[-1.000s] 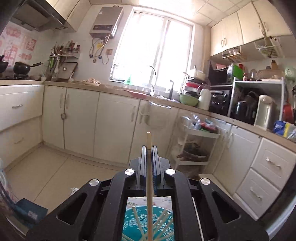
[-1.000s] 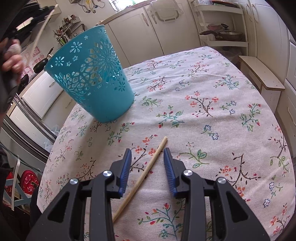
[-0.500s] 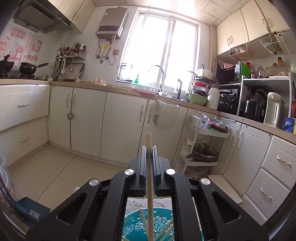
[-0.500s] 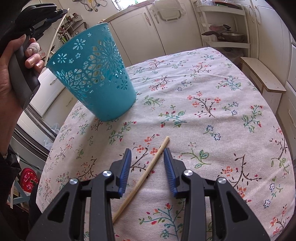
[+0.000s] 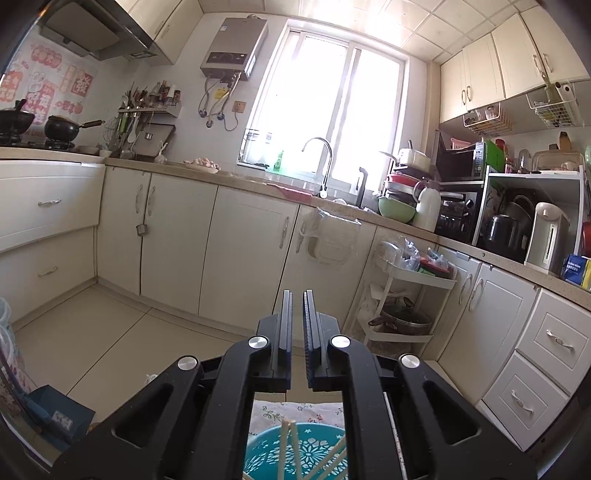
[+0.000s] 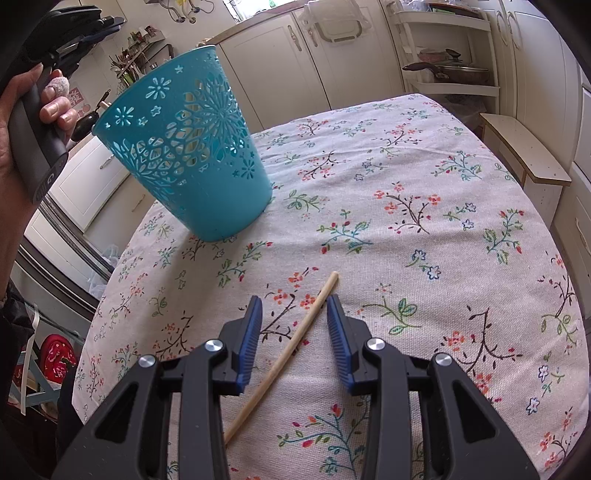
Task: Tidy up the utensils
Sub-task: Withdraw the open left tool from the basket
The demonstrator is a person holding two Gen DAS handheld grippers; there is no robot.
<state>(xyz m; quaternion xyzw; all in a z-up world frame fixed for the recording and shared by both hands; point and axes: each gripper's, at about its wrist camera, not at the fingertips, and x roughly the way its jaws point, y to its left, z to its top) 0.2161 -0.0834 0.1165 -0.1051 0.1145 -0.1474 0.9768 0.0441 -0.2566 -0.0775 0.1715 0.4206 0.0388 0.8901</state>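
Observation:
A teal cut-out basket point(image 6: 192, 155) stands at the table's back left on a floral tablecloth point(image 6: 424, 184). My left gripper point(image 5: 297, 295) hovers right above the basket point(image 5: 295, 454), where several wooden chopsticks point(image 5: 284, 446) lean inside. Its jaws stand shut to a thin slit with nothing in it. In the right wrist view a hand point(image 6: 22, 110) holds that left gripper point(image 6: 74, 33) up beside the basket's rim. One chopstick point(image 6: 295, 343) lies slanted on the cloth. My right gripper point(image 6: 294, 306) is open, a finger on each side of the chopstick without touching it.
A white tiered cart point(image 5: 402, 295) with a pan stands by the kitchen cabinets beyond the table. A low wooden bench point(image 6: 524, 147) sits off the table's right edge. A blue box point(image 5: 55, 413) lies on the floor at the left.
The chopstick that stood between my left jaws is gone from them. The left gripper has come in closer to the basket's rim. The right gripper and its chopstick have not moved.

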